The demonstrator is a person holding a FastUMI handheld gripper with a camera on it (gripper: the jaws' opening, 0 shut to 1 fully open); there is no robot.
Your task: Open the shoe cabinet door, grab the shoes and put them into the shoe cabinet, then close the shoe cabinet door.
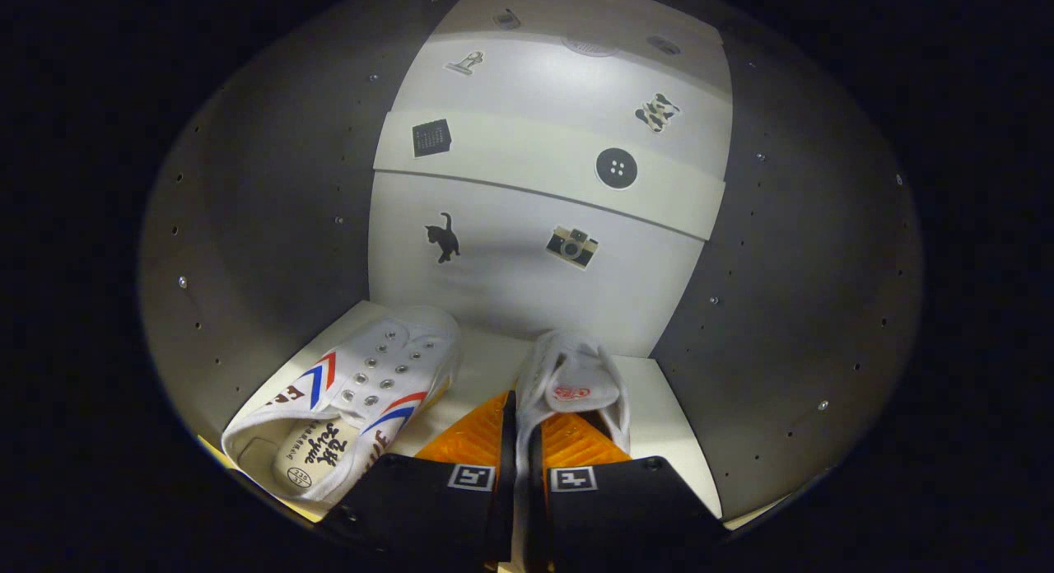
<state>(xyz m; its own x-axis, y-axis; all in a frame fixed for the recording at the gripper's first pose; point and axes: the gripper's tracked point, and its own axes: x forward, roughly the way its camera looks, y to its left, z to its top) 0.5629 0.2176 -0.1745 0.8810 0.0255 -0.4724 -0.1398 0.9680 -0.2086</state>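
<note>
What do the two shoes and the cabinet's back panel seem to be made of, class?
Left shoe: probably white canvas, matte, with metal-looking eyelets. Right shoe: the same soft white fabric, its edge pinched thin in the hand-held gripper, whose fingers are shut on it. Back panel: smooth white board, likely laminate, with a faint sheen and stickers.

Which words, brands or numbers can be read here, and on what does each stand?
left shoe, side: red letters, cut off, not readable.
insole of it: dark script and round stamp, too blurred.
right shoe, tongue: red logo, too small.
stickers on the cabinet: pictures, no words.
gripper, shut on the right shoe: square markers, no words.
</note>
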